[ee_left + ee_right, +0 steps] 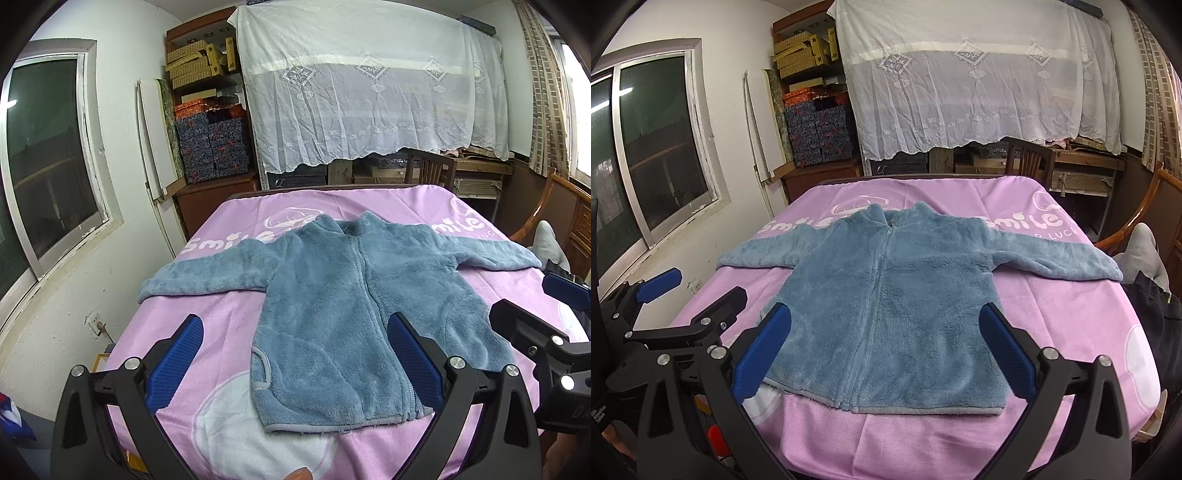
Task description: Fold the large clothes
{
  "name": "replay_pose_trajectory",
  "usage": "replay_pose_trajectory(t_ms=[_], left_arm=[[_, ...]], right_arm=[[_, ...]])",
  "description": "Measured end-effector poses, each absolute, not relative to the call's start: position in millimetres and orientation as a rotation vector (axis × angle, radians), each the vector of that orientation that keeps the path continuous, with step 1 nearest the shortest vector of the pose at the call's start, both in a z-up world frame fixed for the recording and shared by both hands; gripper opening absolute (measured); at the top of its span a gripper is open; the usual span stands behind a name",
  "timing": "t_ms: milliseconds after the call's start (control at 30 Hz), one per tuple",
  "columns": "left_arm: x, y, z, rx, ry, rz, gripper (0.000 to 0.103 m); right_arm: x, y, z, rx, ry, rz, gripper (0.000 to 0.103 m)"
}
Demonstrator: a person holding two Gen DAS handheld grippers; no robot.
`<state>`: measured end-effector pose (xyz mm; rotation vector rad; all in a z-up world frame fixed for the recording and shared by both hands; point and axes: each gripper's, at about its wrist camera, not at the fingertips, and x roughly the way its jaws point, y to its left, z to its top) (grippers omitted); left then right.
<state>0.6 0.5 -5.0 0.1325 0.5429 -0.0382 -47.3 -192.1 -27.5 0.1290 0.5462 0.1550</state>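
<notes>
A blue fleece zip jacket (pixel 332 288) (pixel 897 295) lies flat and face up on a pink sheet (pixel 221 325) (pixel 1052 314), zipper closed, both sleeves spread out sideways, hem toward me. My left gripper (pixel 295 350) hovers open above the hem's left half, nothing between its blue pads (pixel 177 354). My right gripper (pixel 886 350) hangs open over the lower middle of the jacket, also holding nothing. Each gripper shows in the other's view: the right gripper (pixel 532 306) at the right edge, the left gripper (pixel 698 291) at the left edge.
The pink sheet covers a bed or table. A window (pixel 48 158) and wall run along the left. Behind stand shelves with boxes (pixel 210 122), a lace-covered rack (pixel 369 85) and a wooden chair (pixel 428 166). A person's leg (pixel 1145 254) rests at the right edge.
</notes>
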Motion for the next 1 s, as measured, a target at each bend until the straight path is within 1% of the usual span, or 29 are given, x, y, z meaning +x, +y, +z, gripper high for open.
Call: replay_pose_trajectory(t_ms=[767,1000], left_arm=[[1.0,0.2,-9.1,0.132,0.548,-0.039,0.100],[5.8,-3.7,-19.4,0.135,0.554,-0.043,0.100]], right_arm=[[-45.2,-194.6,-25.9,0.151,0.555,0.154,0.099],[-44.0,-194.2,-25.6,0.148,0.558,0.154,0.099]])
